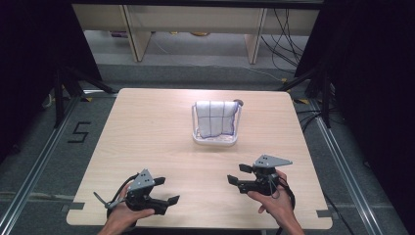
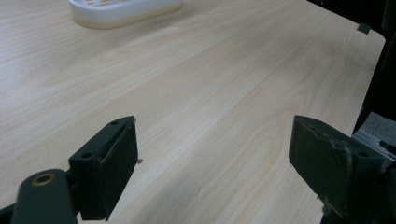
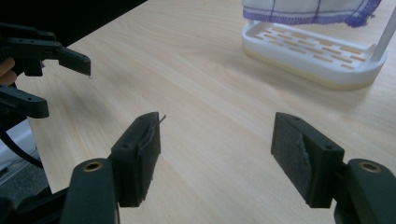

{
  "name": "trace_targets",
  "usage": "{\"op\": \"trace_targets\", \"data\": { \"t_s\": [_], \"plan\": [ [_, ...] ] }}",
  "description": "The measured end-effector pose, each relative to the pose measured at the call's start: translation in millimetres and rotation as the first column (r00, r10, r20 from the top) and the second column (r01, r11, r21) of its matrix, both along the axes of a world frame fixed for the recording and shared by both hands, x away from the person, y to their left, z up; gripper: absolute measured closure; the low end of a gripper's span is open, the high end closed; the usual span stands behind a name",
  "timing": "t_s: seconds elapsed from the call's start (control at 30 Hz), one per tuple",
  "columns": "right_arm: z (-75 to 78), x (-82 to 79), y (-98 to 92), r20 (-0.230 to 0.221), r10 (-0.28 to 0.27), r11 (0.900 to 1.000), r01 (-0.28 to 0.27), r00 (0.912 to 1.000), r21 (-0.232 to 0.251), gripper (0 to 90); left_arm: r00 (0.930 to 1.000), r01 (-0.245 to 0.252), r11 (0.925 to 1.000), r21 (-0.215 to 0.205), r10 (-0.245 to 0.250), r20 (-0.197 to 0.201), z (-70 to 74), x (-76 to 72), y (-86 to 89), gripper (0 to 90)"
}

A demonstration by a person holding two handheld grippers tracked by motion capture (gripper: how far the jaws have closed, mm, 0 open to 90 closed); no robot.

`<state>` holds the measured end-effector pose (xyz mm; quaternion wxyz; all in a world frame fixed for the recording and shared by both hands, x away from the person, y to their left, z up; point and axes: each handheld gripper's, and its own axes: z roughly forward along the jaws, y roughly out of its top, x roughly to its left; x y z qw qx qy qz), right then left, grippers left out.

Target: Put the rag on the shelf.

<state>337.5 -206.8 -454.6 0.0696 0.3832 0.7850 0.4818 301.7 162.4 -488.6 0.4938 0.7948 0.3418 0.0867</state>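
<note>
- Pale wood-grain table [image 1: 156, 142] with rounded far corners, seen from above; most of the top is bare.
- Dark grey floor all round it, a taped "5" [image 1: 79, 132] on the floor off the left edge, metal rails [image 1: 34, 171] running along both sides.
- Beyond the far edge: light wooden furniture legs [image 1: 139, 39], black cables [image 1: 284, 34] trailing at the right, dark drapes [image 1: 29, 49] on both flanks.
- White rack [image 1: 215, 138] sits right of centre in the far half of the table, a white cloth [image 1: 215, 117] with blue lines hanging over its rail down to the tray.
- In the right gripper view the rack's slotted tray [image 3: 317, 56] is ahead and to the right, the cloth's blue hem [image 3: 303, 18] hanging just above it.
- Left gripper [image 1: 165, 191] is low over the near-left part of the table, jaws spread wide, nothing between them; in its own view there is bare wood between the pads [image 2: 119, 163], the rack's base at top left.
- Right gripper [image 1: 238, 174] is near the front edge at the right, jaws spread too, nothing in them, pointing left toward the other gripper.
- The two grippers are well apart, a wide strip of bare wood between them.
- Both sit well short of the rack; the whole middle of the table lies open in between.
- Left side and far-left corner of the table are free; the rack stands clear of the far and right edges.
</note>
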Motion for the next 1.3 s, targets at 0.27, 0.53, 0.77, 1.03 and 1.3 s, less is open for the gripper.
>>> {"op": "trace_targets", "data": {
  "t_s": [0.27,0.53,0.77,1.03,1.3],
  "plan": [
    [-9.9,-13.0,-2.7,-0.014,-0.005,0.999,0.005,0.9999,-0.036,24.5,0.9999,0.014,0.9997,0.021,-0.014,-0.002,-7.0,-11.5,-1.5,15.3],
    [-17.5,-23.5,-6.2,-0.002,0.008,0.998,-0.008,1.0000,-0.058,21.3,0.9998,0.019,0.9987,0.047,-0.019,-0.005,-10.5,-18.1,-0.5,15.3],
    [-26.1,-36.6,-9.1,-0.060,-0.003,0.989,-0.006,0.9982,-0.147,16.6,0.9998,0.013,0.9970,0.077,-0.012,-0.018,-12.0,-19.9,2.8,15.3],
    [-31.5,-50.5,-20.4,-0.075,-0.030,0.983,0.016,0.9967,-0.181,16.7,0.9995,0.003,0.9962,0.087,0.000,-0.032,-14.1,-26.0,8.8,15.3],
    [-35.0,-58.4,-26.7,-0.076,-0.051,0.979,0.035,0.9958,-0.198,16.7,0.9999,0.003,0.9958,0.092,-0.002,-0.016,-15.9,-26.7,7.7,15.3]
  ]
}}
